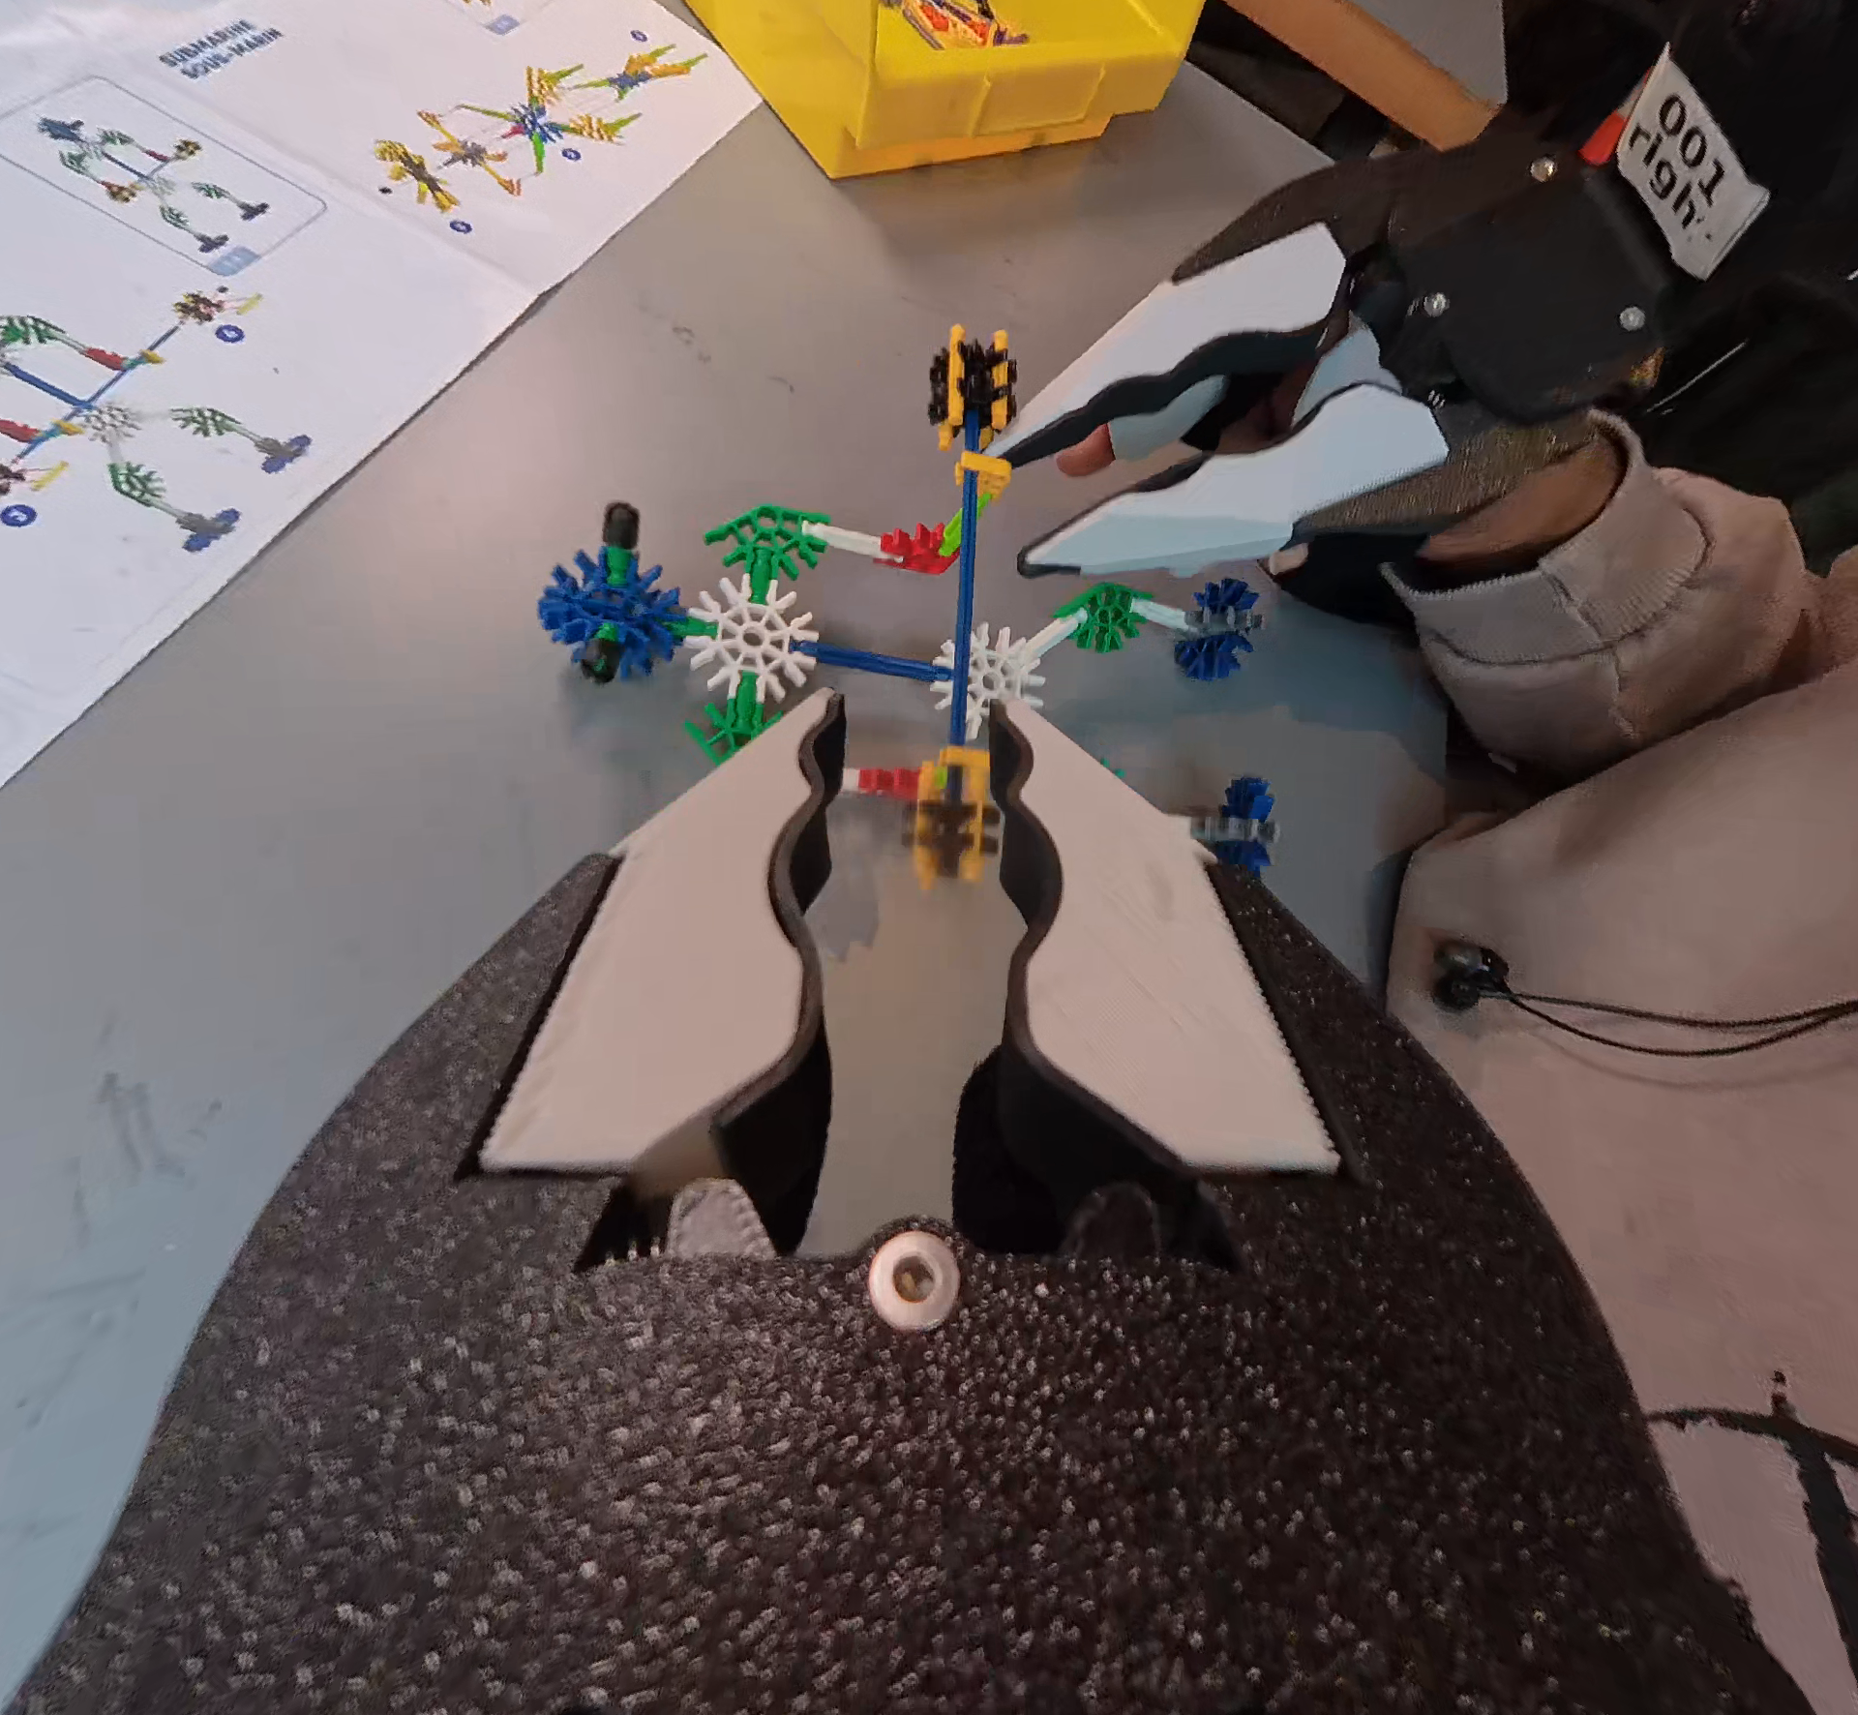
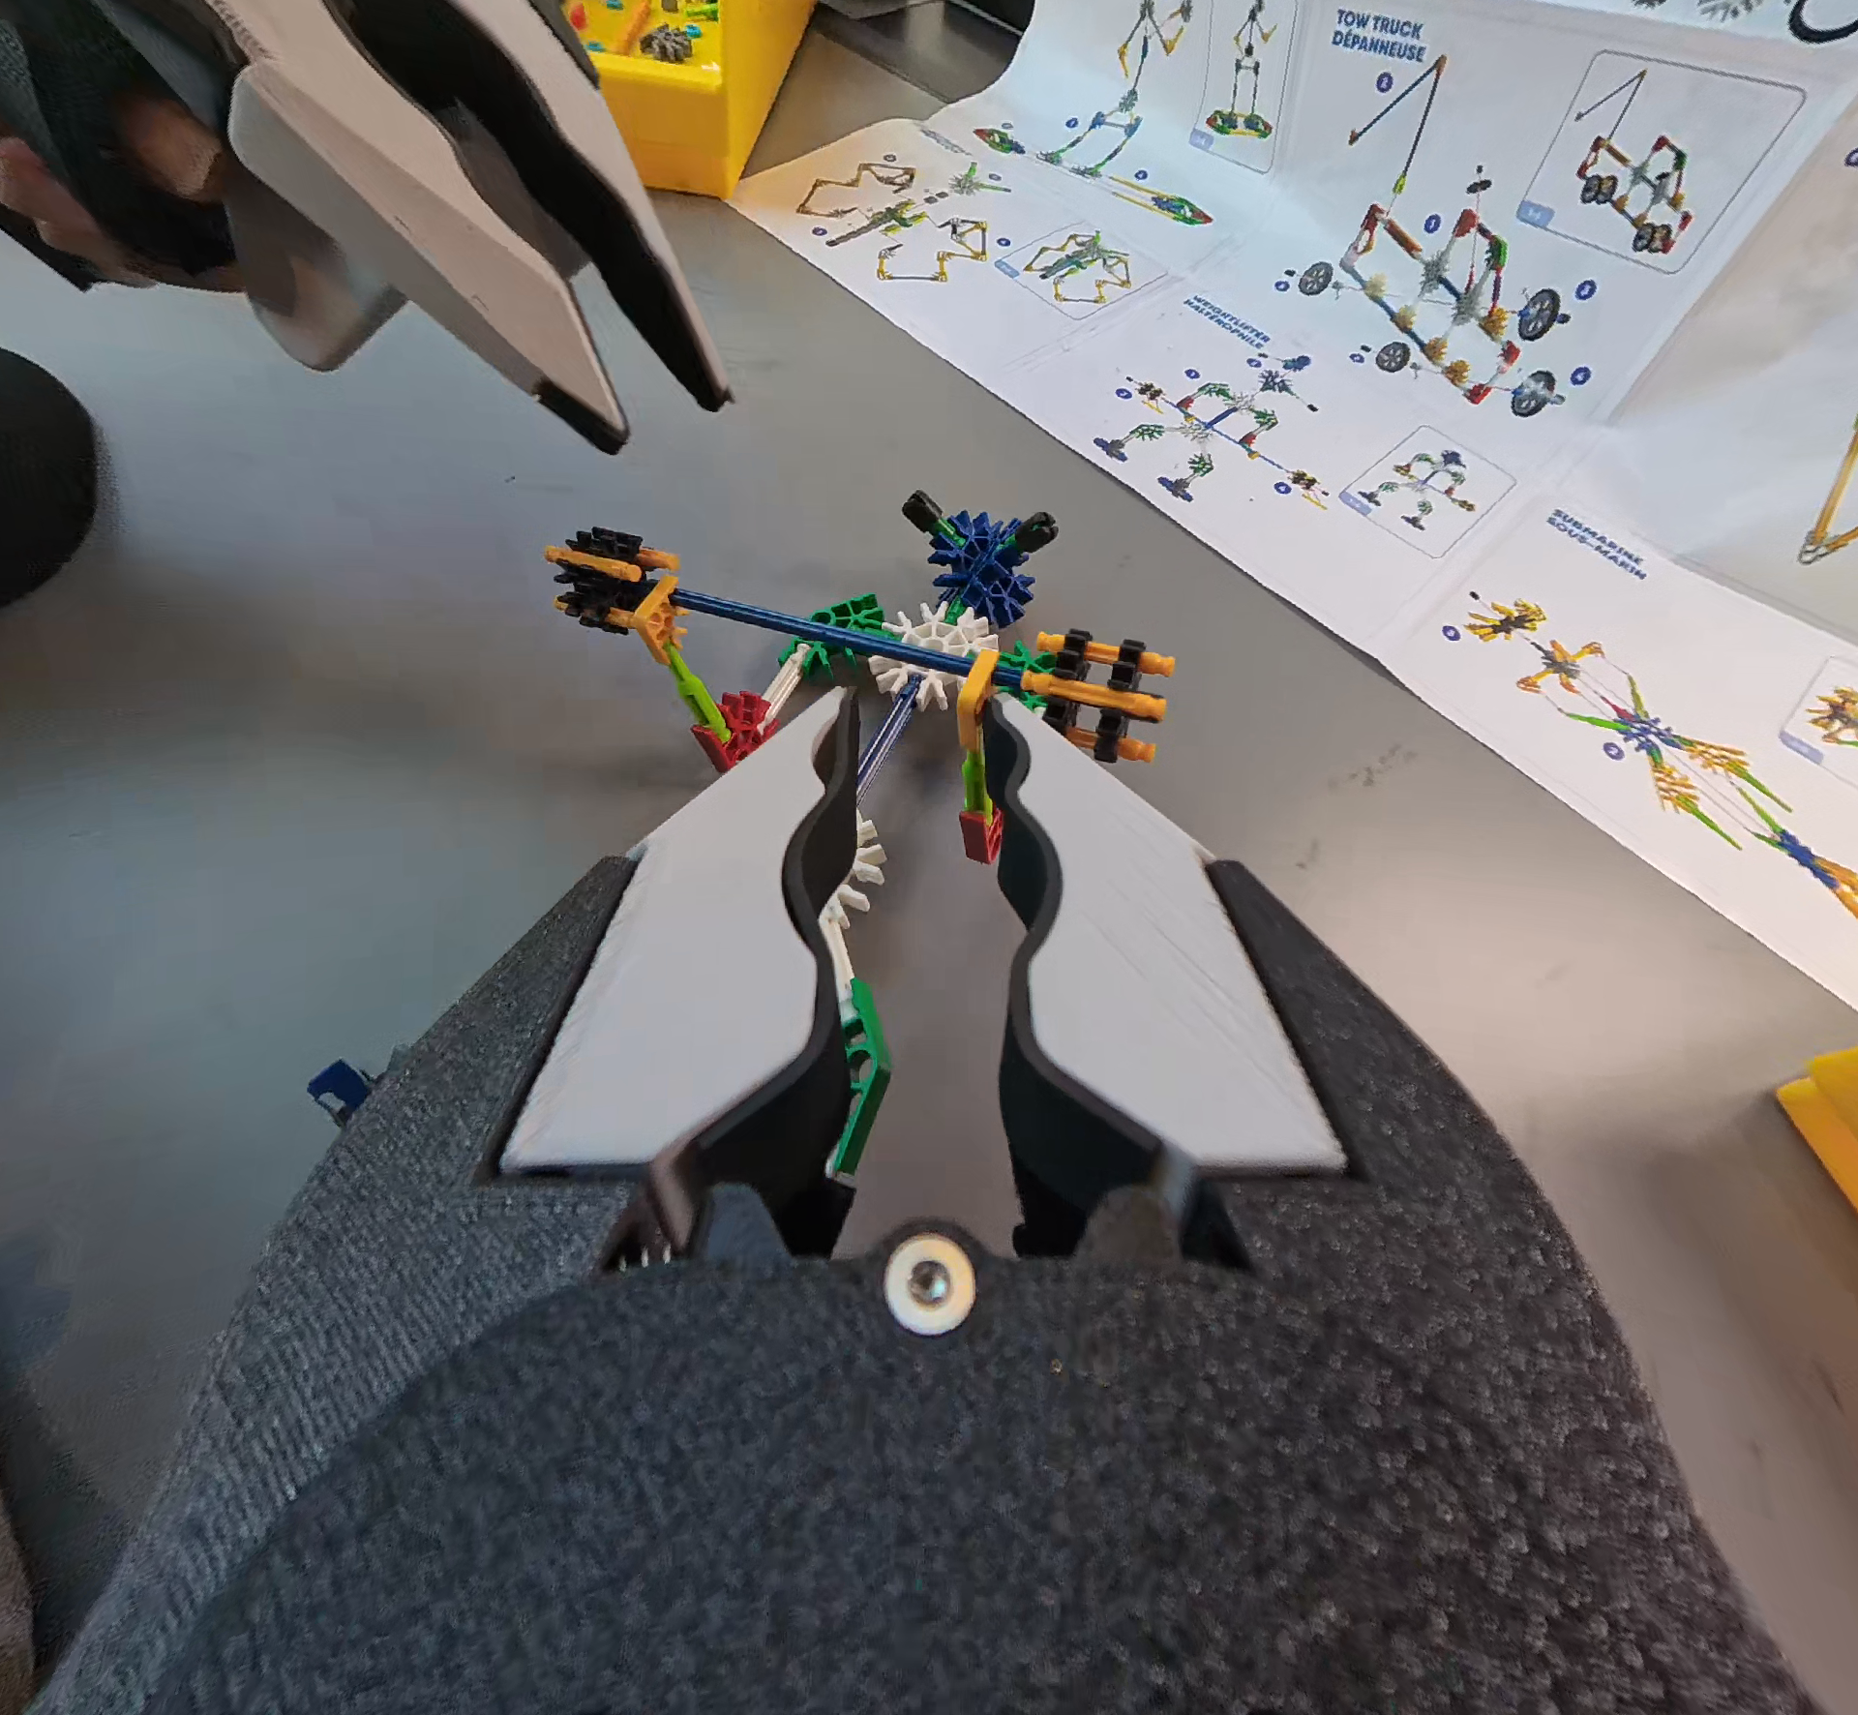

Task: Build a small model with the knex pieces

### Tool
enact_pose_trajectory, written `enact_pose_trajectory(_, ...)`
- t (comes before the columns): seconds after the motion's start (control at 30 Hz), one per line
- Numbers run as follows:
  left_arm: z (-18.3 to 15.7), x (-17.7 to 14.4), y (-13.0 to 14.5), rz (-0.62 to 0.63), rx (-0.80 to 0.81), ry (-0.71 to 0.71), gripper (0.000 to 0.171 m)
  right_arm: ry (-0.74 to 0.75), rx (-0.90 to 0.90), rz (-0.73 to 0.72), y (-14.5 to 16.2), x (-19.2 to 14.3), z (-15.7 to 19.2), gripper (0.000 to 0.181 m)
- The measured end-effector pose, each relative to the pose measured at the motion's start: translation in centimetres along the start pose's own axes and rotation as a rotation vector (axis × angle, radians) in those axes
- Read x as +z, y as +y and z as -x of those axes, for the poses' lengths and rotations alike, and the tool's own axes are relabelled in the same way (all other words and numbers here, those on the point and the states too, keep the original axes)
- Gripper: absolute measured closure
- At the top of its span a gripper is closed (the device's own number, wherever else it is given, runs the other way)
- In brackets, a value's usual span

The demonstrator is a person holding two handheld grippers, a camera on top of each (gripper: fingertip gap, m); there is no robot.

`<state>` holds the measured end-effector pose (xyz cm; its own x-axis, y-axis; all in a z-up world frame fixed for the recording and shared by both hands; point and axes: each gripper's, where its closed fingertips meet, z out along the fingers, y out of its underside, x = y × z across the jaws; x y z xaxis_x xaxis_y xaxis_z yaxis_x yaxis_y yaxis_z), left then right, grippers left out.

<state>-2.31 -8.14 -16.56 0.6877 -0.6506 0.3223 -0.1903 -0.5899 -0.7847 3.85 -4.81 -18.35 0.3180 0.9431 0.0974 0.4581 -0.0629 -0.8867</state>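
Hard to tell much about the near end of the rod-and-connector toy model (image 1: 960, 601): in the left wrist view its yellow-and-black end piece (image 1: 950, 822) is blurry and sits in the gap between the left gripper (image 1: 915, 711) fingers, and whether it's being touched can't be made out. The jaws are spread apart, nothing clamped. In the right wrist view, part of the model (a white snowflake connector and a green piece) is tucked behind the right gripper (image 2: 920, 706) fingers, so that bit is half hidden. Its jaws are parted too, straddling a green rod with a red connector (image 2: 980, 832), not squeezing it.

The model sits on the grey table (image 1: 302, 862), mid-surface, with bare tabletop to the left of it. The instruction sheet (image 1: 251, 209) runs off the picture edge, and the yellow bin (image 1: 955, 88) of loose parts is cut off at the top. A sleeve (image 1: 1568, 621) crowds the right side.

Labels: the sheet has printed headings and diagrams, and there's a white sticker (image 1: 1689, 168) on the right gripper's body.
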Motion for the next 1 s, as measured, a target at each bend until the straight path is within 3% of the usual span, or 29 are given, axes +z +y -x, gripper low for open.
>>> enact_pose_trajectory(0.13,-0.4,0.8,3.8,0.086,0.002,0.021,0.141,-0.019,0.018,0.041,0.6,-1.1,0.1,0.157)
enact_pose_trajectory(0.23,-2.0,1.8,3.7,0.033,-0.010,0.093,0.138,-0.083,0.044,0.039,0.7,-1.2,0.6,0.154)
enact_pose_trajectory(0.37,-3.6,2.9,4.6,0.109,0.037,0.140,0.137,-0.099,0.019,0.075,1.5,-0.8,0.5,0.148)
enact_pose_trajectory(0.4,-3.4,3.2,4.9,0.129,0.037,0.122,0.147,-0.094,0.024,0.097,2.1,-0.8,0.3,0.147)
enact_pose_trajectory(0.73,-3.0,3.6,4.4,0.070,-0.056,0.098,0.149,-0.074,0.250,0.090,3.2,-3.8,-2.5,0.146)
enact_pose_trajectory(0.83,-3.0,3.8,4.1,0.053,-0.070,0.100,0.148,-0.115,0.151,-0.067,-0.4,-4.9,-0.1,0.158)
enact_pose_trajectory(0.93,-2.8,4.0,3.9,0.042,-0.084,0.100,0.148,-0.173,0.063,-0.005,-0.5,-3.1,3.7,0.158)
enact_pose_trajectory(1.0,-2.8,4.1,3.8,0.038,-0.083,0.093,0.148,-0.126,0.002,0.051,0.4,-1.2,4.3,0.160)
